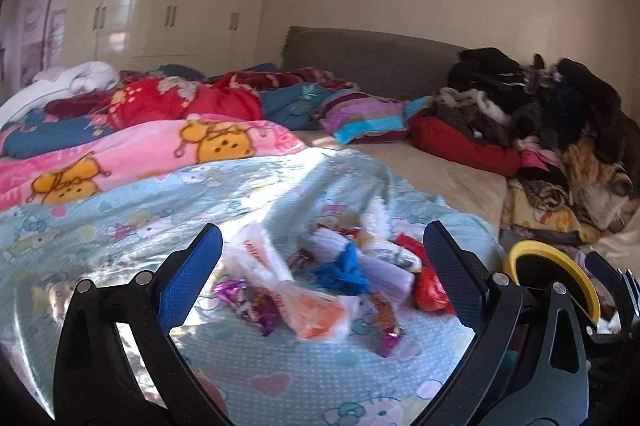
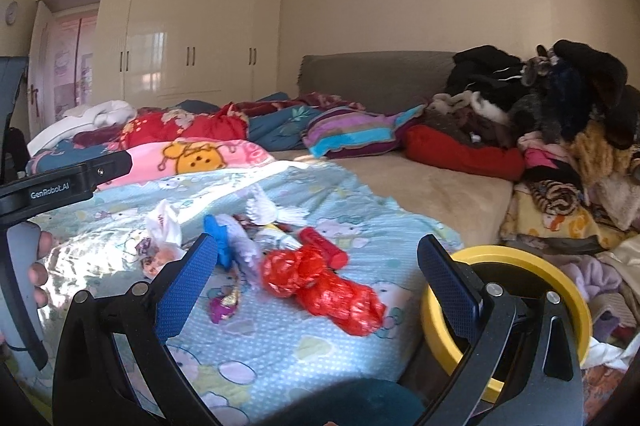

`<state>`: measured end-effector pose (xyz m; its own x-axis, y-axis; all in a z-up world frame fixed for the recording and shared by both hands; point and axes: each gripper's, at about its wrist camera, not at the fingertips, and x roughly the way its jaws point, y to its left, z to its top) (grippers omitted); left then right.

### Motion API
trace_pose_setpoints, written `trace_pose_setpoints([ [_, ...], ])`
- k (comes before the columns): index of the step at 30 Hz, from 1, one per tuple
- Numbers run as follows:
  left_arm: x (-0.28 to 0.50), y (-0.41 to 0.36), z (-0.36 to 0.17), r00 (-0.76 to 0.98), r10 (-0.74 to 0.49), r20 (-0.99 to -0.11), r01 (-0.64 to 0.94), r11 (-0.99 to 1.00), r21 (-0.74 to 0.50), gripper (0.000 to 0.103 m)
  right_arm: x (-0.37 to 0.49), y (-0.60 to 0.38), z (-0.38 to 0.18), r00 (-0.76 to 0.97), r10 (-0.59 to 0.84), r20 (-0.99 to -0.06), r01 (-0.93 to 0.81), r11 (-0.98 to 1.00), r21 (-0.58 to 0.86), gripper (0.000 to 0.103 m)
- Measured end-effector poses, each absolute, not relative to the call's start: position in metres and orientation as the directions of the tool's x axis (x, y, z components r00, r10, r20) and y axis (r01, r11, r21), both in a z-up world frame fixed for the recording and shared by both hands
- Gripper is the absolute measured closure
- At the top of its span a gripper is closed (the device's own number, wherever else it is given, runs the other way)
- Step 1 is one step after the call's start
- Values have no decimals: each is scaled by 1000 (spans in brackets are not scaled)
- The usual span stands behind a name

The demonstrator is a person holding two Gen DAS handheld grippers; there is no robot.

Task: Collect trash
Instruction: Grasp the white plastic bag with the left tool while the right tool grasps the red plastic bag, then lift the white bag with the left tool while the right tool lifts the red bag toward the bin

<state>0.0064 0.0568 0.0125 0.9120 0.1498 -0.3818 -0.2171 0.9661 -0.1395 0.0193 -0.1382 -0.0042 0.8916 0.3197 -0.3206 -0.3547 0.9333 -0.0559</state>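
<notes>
— Where's the trash?
— Wrappers [image 1: 320,274] heaped on the bed [image 2: 436,193] near its front edge, just ahead of both tongs.
— Tongs?
— Left tongs [image 1: 322,266] and right tongs [image 2: 314,282] gape wide, empty. Yellow-rimmed bin [image 2: 560,282] beside the bed's right corner.

Right gripper [image 2: 316,278] spread wide, holding nothing, above a light-blue blanket [image 2: 280,338] on the bed. Between its fingers [image 2: 182,290] lay a crumpled red plastic bag [image 2: 324,284]; blue, white and purple wrappers [image 2: 240,250] behind. Yellow-rimmed bin [image 2: 532,262] stood at the right. Clothes pile [image 2: 560,113] beyond.
</notes>
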Motion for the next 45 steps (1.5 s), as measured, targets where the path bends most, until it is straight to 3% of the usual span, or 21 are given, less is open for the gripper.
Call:
trace_pose_setpoints([
  [8,19,89,9,895,202,-398,-286,944,-164,11,46,-111,-12,855,361,-374,-418,905,-83,6],
  [16,49,96,-3,884,115,-453,-222,957,-189,11,93,-104,-36,784,344,-517,-468,874,-128,6],
  [24,65,75,-52,794,39,-606,-226,946,-234,11,124,-123,-60,734,310,-605,-470,874,-122,6],
  [30,72,78,-77,742,-13,-670,-242,927,-287,11,135,-117,-85,670,273,-690,-501,853,-149,7],
  [31,72,80,-80,735,-17,-678,-254,920,-299,11,138,-116,-89,656,272,-704,-504,852,-140,10],
  [33,73,84,-88,719,-23,-695,-279,906,-319,12,146,-116,-96,626,267,-733,-508,852,-123,37],
  [36,74,85,-95,702,-26,-711,-299,896,-328,20,151,-119,-102,588,282,-758,-515,853,-83,56],
  [39,73,84,-95,704,-40,-710,-292,894,-340,35,146,-123,-98,593,317,-740,-522,851,-54,66],
  [45,71,81,-91,711,-73,-700,-260,897,-358,60,132,-133,-88,615,366,-699,-514,858,-4,68],
])
